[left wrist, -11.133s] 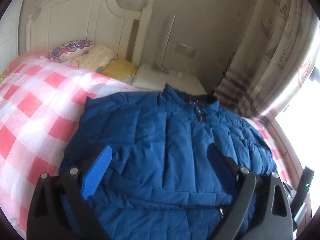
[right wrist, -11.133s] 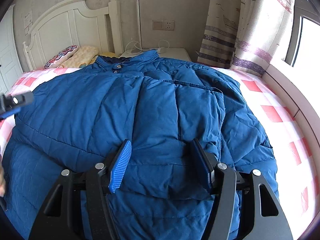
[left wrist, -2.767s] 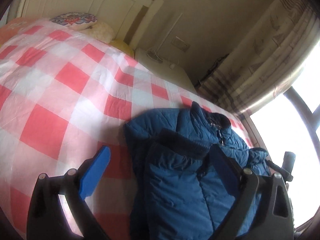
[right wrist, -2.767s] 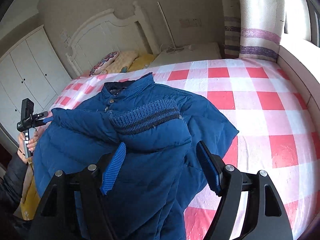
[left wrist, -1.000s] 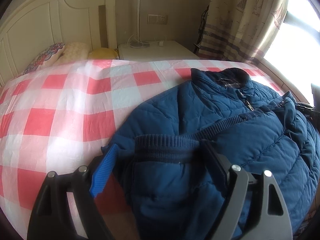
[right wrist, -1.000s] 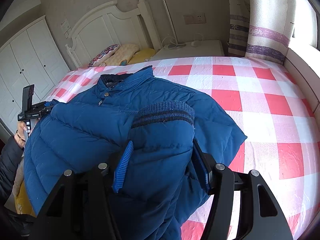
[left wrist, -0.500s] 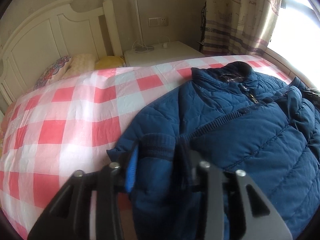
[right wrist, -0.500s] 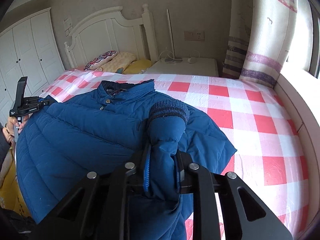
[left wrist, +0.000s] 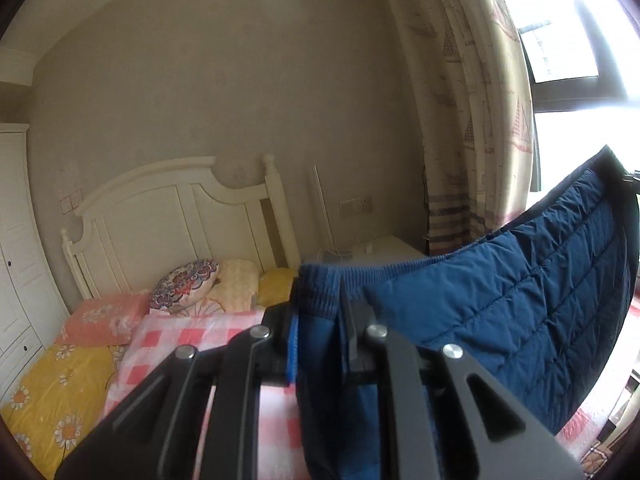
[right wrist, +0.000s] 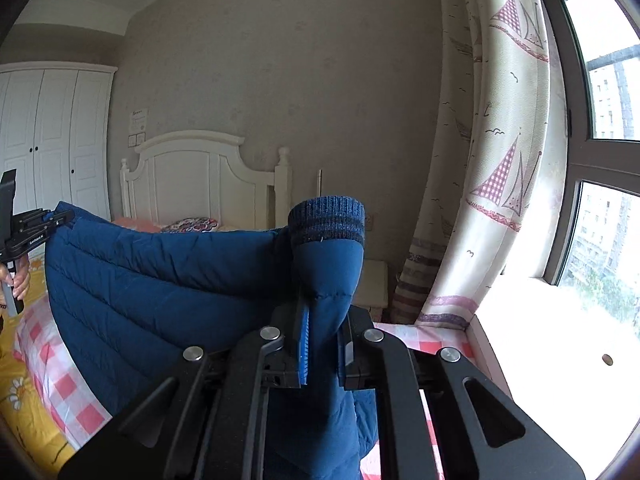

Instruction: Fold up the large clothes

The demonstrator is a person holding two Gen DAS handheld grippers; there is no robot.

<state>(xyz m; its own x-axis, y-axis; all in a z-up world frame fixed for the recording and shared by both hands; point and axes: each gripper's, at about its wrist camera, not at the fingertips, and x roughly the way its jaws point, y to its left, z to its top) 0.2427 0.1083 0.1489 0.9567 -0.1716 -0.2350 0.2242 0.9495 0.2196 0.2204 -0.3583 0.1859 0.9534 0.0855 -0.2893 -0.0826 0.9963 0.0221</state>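
A blue quilted puffer jacket (left wrist: 520,304) hangs in the air, stretched between my two grippers above the bed. My left gripper (left wrist: 320,340) is shut on one sleeve near its ribbed knit cuff (left wrist: 320,292). My right gripper (right wrist: 322,344) is shut on the other sleeve, its ribbed cuff (right wrist: 326,220) standing up above the jaws. The jacket body (right wrist: 160,280) sags between them. In the right wrist view the left gripper (right wrist: 36,228) shows at the far left, clamped on the jacket's end.
A bed with a red-and-white checked cover (left wrist: 192,332) lies below, with pillows (left wrist: 184,284) and a white headboard (left wrist: 180,208). A yellow flowered quilt (left wrist: 52,392) lies at left. A nightstand (right wrist: 372,280), curtain (right wrist: 492,160), window (right wrist: 600,200) and wardrobe (right wrist: 52,140) surround it.
Both grippers, shut on the sleeves, have risen high and lifted the jacket off the bed. It now hangs stretched between them instead of lying on the cover.
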